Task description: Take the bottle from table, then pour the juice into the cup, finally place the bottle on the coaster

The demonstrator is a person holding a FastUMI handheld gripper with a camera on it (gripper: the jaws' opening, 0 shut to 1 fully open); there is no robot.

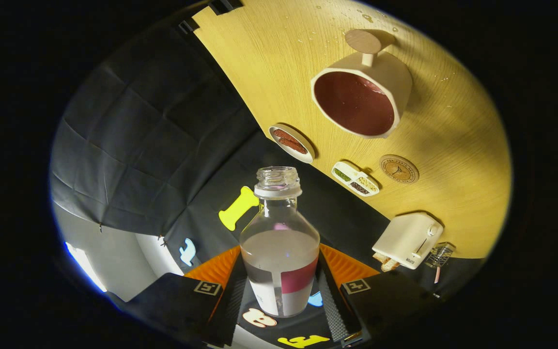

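The glass bottle (279, 247) is held between the two fingers of the gripper (281, 295), which are closed on its lower body from both sides. The bottle is uncapped and about half full of a pale liquid, and it is lifted clear of the wooden table (453, 126). The whole view is rolled strongly, so it is judged that the pouring step is in hand. The cup (362, 94) lies well beyond the bottle mouth and already holds a dark red liquid. No stream is seen at the mouth, though this is perhaps hard to make out against the dark background.

For the next move, the bottle should be carried towards the round coaster (399, 168), which lies near the cup. The contact of the fingers with the glass is partly hidden by the label.
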